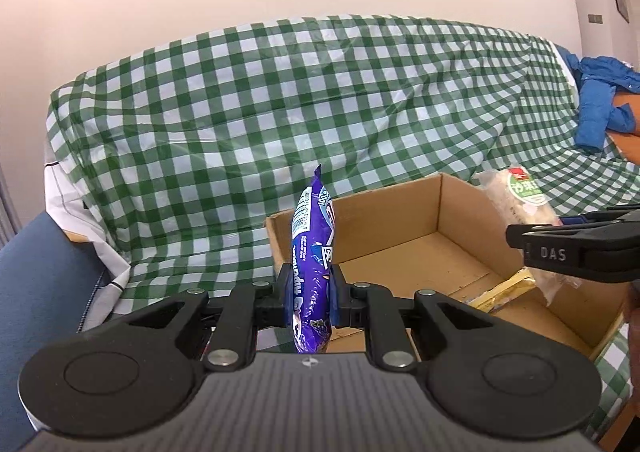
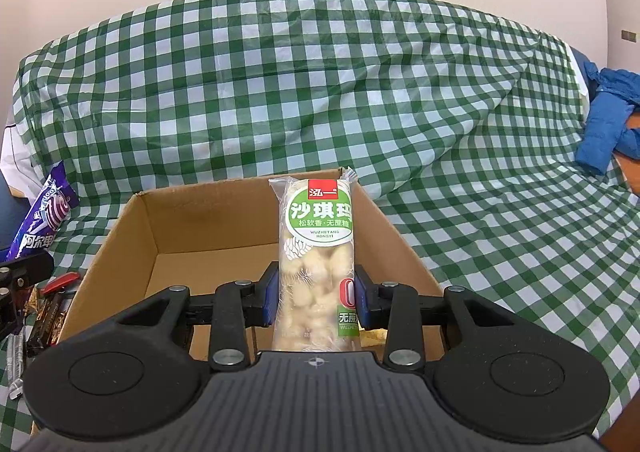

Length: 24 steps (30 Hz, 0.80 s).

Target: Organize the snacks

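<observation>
Left wrist view: the left gripper is clenched on a purple snack packet, which stands upright and edge-on between the blue pads, its crimped top above the near-left corner of an open cardboard box. The box rests on a green-and-white checked cloth draped over a sofa. A yellow wrapper lies on the box floor at the right. At the right edge the right gripper, seen from the side, holds a clear pastry packet over the box's right wall. A blue jacket lies on the sofa at far right. Right wrist view: the right gripper grasps the pastry packet between its blue pads; the packet stands upright with its green label facing the camera, in front of the open box. At the left edge the purple packet shows, held in the left gripper. Several loose wrapped snacks lie on the cloth just left of the box. The blue jacket lies at far right.
</observation>
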Tool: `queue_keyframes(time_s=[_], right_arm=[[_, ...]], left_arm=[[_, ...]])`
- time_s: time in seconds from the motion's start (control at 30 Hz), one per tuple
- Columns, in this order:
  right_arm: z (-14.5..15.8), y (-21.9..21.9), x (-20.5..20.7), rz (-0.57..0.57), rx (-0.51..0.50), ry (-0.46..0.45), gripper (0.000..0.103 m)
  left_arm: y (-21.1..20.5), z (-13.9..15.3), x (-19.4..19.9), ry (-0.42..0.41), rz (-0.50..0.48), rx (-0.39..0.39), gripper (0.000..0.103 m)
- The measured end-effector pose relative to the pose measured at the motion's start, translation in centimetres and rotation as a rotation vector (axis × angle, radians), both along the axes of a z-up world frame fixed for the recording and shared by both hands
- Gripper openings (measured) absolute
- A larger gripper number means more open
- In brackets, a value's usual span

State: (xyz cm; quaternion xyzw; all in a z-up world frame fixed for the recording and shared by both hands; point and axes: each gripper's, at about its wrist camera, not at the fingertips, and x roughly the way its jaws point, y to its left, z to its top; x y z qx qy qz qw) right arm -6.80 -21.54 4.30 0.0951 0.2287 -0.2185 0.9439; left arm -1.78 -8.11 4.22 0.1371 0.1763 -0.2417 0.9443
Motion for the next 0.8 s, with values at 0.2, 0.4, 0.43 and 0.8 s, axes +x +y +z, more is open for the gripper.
queue_keyframes(time_s=[0.2,0.4,0.43,0.8], right_arm=[[0.01,-0.12,0.06,-0.007,-0.008,-0.009,0.038],[0.03,-0.22,0.03,-0.017,-0.016,-0.017,0.038],[0.02,-0.2,0.03,-0.018,-0.018,-0.017,0.038],[0.05,0.21,-0.14,-0.025,-0.036,-0.021,0.038]], left_arm=[[-0.04,0.24,-0.15,-0.001,-0.028,-0.023,0.018],[-0.2,0.3,-0.33,-0.003,-0.045,-0.034,0.018],[-0.22,0.32,-0.35,-0.004,-0.048,-0.035,0.018],[-0.29,0.44,-0.24,0.009,-0.053,-0.053,0.018]])
